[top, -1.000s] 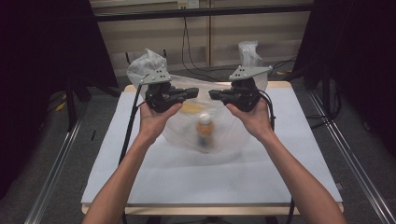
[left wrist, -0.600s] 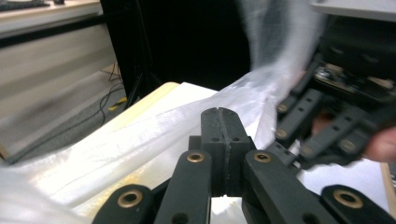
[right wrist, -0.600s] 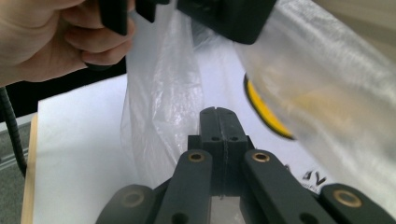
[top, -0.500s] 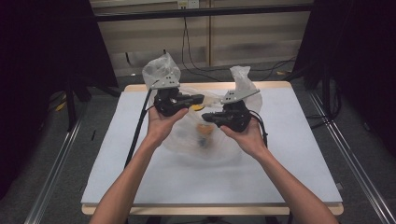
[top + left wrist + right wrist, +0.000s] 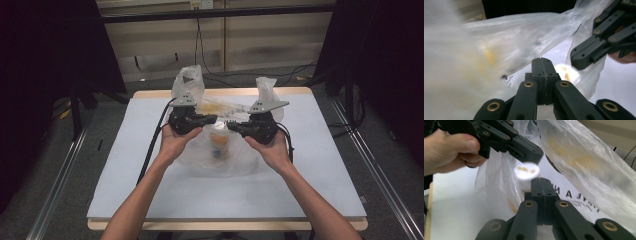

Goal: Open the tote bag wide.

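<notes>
Item: clear plastic bag [image 5: 227, 155], bottle [image 5: 218, 145] inside. I hold left gripper [image 5: 210, 119] and right gripper [image 5: 234, 127] closed on its handles; untied, I judge.

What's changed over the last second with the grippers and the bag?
Both grippers came toward the person and closer together: the left gripper and right gripper now nearly meet tip to tip over the bag. The bag handles rose and drew inward with them. Jaws look shut in both gripper views, apparently pinching the plastic. The bottle inside stays about where it was on the table.
</notes>
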The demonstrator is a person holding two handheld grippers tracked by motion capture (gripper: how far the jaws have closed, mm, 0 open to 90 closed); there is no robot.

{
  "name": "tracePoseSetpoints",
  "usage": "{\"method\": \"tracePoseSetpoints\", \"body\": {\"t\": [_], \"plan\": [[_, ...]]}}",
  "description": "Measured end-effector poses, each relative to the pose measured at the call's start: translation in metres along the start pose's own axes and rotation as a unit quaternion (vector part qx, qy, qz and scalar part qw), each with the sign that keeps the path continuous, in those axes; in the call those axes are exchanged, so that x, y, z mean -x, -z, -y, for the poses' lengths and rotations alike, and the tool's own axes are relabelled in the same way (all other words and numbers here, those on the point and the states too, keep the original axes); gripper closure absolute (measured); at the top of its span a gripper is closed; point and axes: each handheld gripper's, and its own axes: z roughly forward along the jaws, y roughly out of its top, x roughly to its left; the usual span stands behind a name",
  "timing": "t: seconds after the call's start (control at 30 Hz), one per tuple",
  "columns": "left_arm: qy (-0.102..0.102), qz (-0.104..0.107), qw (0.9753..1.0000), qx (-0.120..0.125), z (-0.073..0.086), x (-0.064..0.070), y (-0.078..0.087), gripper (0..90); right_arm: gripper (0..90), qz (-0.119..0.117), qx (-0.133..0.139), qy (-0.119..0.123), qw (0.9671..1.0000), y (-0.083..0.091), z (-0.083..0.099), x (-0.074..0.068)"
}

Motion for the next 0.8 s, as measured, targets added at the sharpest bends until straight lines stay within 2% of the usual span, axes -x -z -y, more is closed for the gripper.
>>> {"method": "tracePoseSetpoints", "body": {"t": [0.17,0.2,0.37,0.43,0.57,0.7,0.73,0.77,0.8], "plan": [[0.009,0.002,0.9998,-0.017,0.015,-0.005,-0.003,90.0,90.0,0.008,-0.014,-0.001,0.9999,-0.005,0.011,0.003],[0.013,-0.002,0.9997,-0.023,0.023,-0.008,-0.004,90.0,90.0,0.010,-0.018,-0.003,0.9998,-0.008,0.016,0.005],[0.022,-0.004,0.9990,-0.040,0.039,-0.014,-0.008,90.0,90.0,0.026,-0.025,-0.014,0.9993,-0.016,0.025,0.016],[0.030,0.001,0.9986,-0.043,0.044,-0.016,-0.012,90.0,90.0,0.026,-0.025,-0.019,0.9992,-0.022,0.027,0.020],[0.023,0.001,0.9978,-0.062,0.051,-0.013,-0.019,90.0,90.0,0.022,-0.035,-0.021,0.9989,-0.034,0.034,0.021],[0.026,0.008,0.9975,-0.066,0.060,-0.013,-0.021,90.0,90.0,0.015,-0.039,-0.024,0.9988,-0.036,0.042,0.023],[0.032,0.010,0.9971,-0.068,0.064,-0.012,-0.022,90.0,90.0,0.015,-0.042,-0.023,0.9987,-0.036,0.043,0.022],[0.031,0.012,0.9967,-0.074,0.066,-0.012,-0.023,90.0,90.0,0.013,-0.046,-0.021,0.9986,-0.036,0.045,0.021],[0.026,0.006,0.9963,-0.082,0.069,-0.012,-0.024,90.0,90.0,0.012,-0.049,-0.020,0.9985,-0.037,0.047,0.022]]}}
